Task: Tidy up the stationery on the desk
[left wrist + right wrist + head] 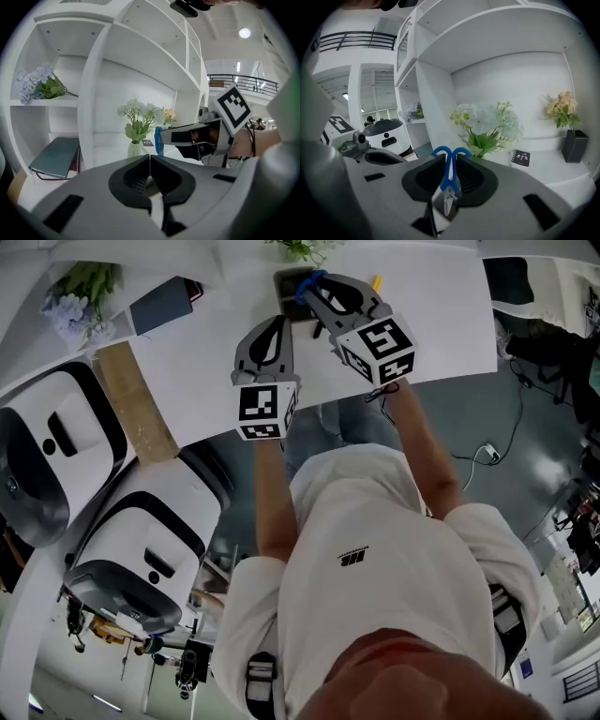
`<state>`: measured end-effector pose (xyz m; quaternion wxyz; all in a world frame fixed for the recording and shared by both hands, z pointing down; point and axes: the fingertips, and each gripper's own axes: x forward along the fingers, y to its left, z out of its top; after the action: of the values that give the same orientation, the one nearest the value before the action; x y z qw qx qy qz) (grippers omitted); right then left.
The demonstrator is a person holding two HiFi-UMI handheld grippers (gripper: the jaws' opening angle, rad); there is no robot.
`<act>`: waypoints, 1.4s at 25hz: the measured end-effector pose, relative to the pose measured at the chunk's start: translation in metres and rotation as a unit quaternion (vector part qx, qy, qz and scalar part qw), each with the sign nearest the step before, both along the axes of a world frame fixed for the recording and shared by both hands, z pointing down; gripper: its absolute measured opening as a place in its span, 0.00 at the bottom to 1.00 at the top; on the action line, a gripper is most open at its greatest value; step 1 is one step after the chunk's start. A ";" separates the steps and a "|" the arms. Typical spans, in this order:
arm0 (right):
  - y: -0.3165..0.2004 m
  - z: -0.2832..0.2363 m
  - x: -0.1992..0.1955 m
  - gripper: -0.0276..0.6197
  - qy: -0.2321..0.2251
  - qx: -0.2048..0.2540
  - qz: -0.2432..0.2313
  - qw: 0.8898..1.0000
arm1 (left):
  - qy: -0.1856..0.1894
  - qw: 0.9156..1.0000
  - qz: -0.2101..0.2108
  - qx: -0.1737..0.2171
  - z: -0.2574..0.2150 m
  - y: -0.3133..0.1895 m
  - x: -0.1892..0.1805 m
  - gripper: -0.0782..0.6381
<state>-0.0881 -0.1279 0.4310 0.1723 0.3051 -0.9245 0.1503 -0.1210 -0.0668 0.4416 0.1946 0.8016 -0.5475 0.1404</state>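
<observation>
We judge the tidying as under way but unfinished: one item is in hand and not yet put anywhere. In the right gripper view the scissors (pixel 449 174) sit between the jaws of our right gripper (pixel 449 158), lifted clear of the desk (pixel 546 159). Their blue loops poke out past the tips toward 12 o'clock and the blades point back toward 6 o'clock, at the camera. The jaws stand partly closed, with the pads pressed on the blue handles from 9 and 3 o'clock, so the grip looks firm. In the head view this gripper is at 12 o'clock of the frame, over the far part of the desk.

Our left gripper (pixel 150 158) has its jaws brought together with nothing between them. In the head view it hangs just at 8 o'clock of the right one and touches nothing.

The rest we can only partly read. A teal notebook (pixel 56 157) lies in a lower shelf bay at 9 o'clock of the left gripper view, seemingly stowed. A small dark card (pixel 520 158) rests on the desk at 4 o'clock of the vase of white flowers (pixel 485 129). No holder for the scissors shows plainly, so we cannot tell where they belong
</observation>
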 end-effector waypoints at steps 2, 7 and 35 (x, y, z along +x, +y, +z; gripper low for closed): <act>0.001 0.009 -0.007 0.13 0.007 -0.003 -0.011 1.000 | 0.000 1.000 -0.007 -0.004 0.003 0.002 -0.004 0.11; 0.004 0.031 -0.021 0.13 0.022 -0.014 -0.025 0.999 | 0.000 1.000 -0.021 -0.011 0.009 0.008 -0.012 0.11; 0.013 0.073 0.032 0.19 0.060 -0.051 0.026 0.997 | 0.004 1.000 0.002 -0.016 0.018 0.004 0.011 0.11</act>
<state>-0.0558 -0.1148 0.5037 0.2386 0.3288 -0.8953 0.1829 -0.1102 -0.0623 0.4591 0.2099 0.8000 -0.5427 0.1463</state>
